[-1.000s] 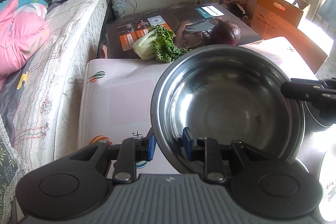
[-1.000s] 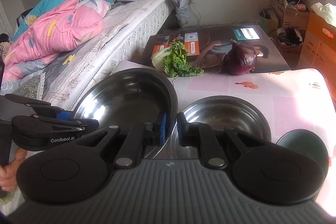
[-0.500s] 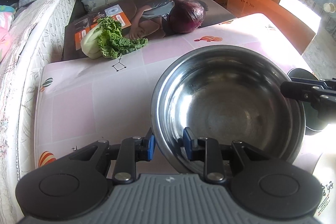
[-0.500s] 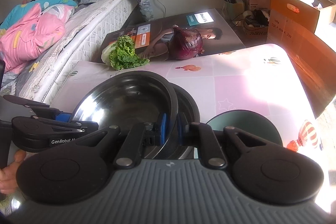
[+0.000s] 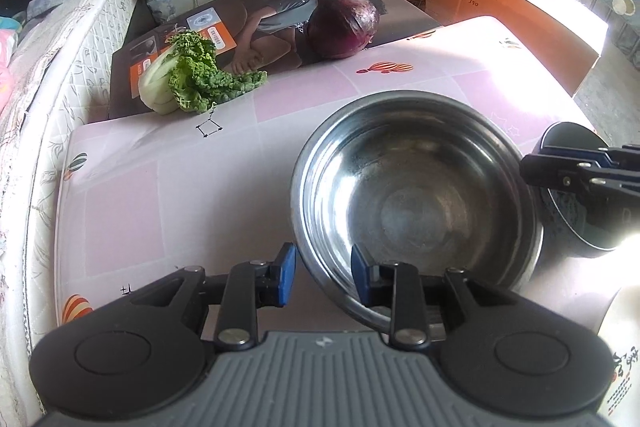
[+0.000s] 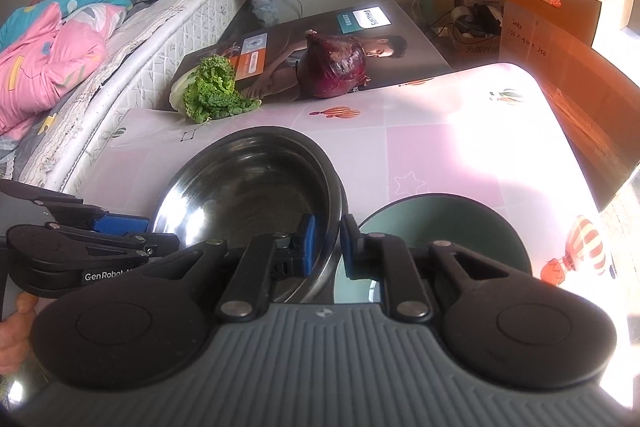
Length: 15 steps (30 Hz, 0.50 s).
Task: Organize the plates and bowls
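Left gripper [image 5: 322,275] has its blue-padded fingers spread apart, one on each side of the near-left rim of the steel bowl [image 5: 416,195], with a clear gap between the left pad and the bowl's outer wall, so it brackets the rim without pinching it. That bowl sits toward the near right part of the table [image 5: 168,187], a pink-and-white patterned surface, and in the right wrist view a second steel rim shows just under its right edge, as if it is nested in another bowl, though how many are stacked cannot be told. Across the bowl, the right gripper [image 6: 327,245] has its fingers close together over the far-right rim, one pad inside and one outside; whether they actually press the metal cannot be told. Just right of the steel bowl stands a dark green bowl [image 6: 448,219], near the table's right edge. Along the far edge lie a leafy green cabbage [image 5: 188,79] at the left and a red cabbage [image 5: 344,27] further right, both partly on a printed cardboard box [image 5: 256,11] behind the table.
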Available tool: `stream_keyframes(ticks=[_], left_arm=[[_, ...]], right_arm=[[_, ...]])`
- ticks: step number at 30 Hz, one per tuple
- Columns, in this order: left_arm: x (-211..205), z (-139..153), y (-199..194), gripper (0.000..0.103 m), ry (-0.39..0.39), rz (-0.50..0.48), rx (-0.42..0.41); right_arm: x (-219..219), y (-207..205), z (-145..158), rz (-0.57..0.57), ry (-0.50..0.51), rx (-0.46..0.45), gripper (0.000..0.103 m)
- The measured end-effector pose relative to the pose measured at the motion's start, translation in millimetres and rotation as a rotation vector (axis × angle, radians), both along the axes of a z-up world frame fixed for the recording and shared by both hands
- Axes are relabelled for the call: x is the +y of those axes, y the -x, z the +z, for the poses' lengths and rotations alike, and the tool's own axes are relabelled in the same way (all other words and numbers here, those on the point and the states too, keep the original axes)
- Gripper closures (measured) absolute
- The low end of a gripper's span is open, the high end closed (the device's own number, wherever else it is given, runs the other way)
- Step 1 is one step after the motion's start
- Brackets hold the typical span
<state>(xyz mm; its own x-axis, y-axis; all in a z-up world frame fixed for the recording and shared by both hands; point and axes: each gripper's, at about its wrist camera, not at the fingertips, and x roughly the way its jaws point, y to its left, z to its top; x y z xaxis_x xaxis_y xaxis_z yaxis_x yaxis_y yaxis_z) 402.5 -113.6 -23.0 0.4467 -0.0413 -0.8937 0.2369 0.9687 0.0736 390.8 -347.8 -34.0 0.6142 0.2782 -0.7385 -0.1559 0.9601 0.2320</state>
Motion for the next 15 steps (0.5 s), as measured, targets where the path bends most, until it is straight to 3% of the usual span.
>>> stream_keyframes(ticks=[5,15], left_arm=[[-1,11,7,0.055,0.021,-0.003,-0.032],[-17,47,35,0.039,0.051,-0.038,-0.112]], right_arm=[[-2,2,4,-0.007,-0.007,-0.007,0.073],[-33,27,32,-0.035,-0.083,-0.067,0.062]])
